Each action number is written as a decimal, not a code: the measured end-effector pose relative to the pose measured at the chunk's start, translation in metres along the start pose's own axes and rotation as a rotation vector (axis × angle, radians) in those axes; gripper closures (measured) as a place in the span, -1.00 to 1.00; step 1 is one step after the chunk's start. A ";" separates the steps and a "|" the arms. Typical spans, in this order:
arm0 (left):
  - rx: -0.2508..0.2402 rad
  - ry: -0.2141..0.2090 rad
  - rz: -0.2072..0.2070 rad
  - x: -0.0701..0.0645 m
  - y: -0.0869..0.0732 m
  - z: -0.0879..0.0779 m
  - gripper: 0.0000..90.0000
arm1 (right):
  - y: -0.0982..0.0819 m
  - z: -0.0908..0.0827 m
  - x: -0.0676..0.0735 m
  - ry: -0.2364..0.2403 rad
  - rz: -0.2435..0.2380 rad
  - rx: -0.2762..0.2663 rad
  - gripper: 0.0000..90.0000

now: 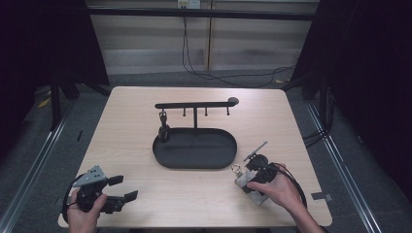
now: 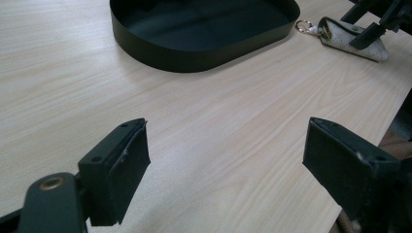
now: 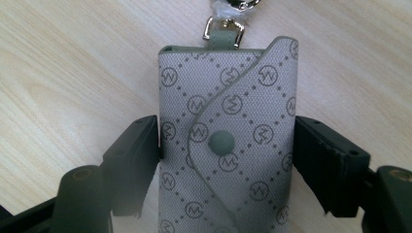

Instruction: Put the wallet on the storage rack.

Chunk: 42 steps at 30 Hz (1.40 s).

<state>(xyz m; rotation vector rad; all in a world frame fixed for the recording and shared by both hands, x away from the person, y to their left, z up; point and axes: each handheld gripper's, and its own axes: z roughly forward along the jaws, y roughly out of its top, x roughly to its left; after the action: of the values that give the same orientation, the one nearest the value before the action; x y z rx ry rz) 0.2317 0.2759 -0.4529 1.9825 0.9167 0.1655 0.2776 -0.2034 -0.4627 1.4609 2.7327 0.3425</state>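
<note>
Near the table's (image 1: 145, 194) right front edge, your right gripper (image 3: 226, 150) straddles the grey key pouch (image 3: 228, 145), which lies flat on the wood just outside the black tray (image 1: 167, 160). Its jaws hug both sides of the pouch; whether they truly pinch it I cannot tell. Lift now and a loose hold could let the pouch slip or swing by its clasp (image 3: 223, 29). Your left gripper (image 2: 226, 160) rests spread wide, pinching nothing.
</note>
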 end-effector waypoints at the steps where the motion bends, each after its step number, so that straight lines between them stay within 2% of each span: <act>1: 0.000 0.000 -0.001 0.000 0.000 0.000 -0.63 | 0.001 0.000 0.001 -0.003 -0.002 0.010 -0.40; 11: 0.014 0.001 -0.001 0.000 0.000 0.001 -0.63 | 0.010 0.002 0.004 -0.032 -0.028 0.065 -0.38; 16: 0.018 0.002 0.000 0.000 0.000 0.002 -0.63 | 0.013 0.000 0.005 -0.029 -0.018 0.088 -0.33; 22: 0.020 0.000 -0.002 0.000 0.000 0.002 -0.63 | 0.015 0.000 0.006 -0.048 -0.036 0.093 -0.28; 31: 0.023 -0.003 -0.002 0.001 0.000 0.002 -0.63 | 0.019 -0.003 0.004 -0.038 -0.013 0.111 -0.26; 42: 0.008 0.000 -0.019 0.003 0.000 0.000 -0.63 | 0.024 -0.013 0.005 -0.027 -0.022 0.128 -0.26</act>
<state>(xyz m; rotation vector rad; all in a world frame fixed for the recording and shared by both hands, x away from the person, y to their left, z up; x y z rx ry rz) 0.2338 0.2775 -0.4538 1.9809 0.9367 0.1510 0.2925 -0.1886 -0.4452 1.4502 2.7941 0.1490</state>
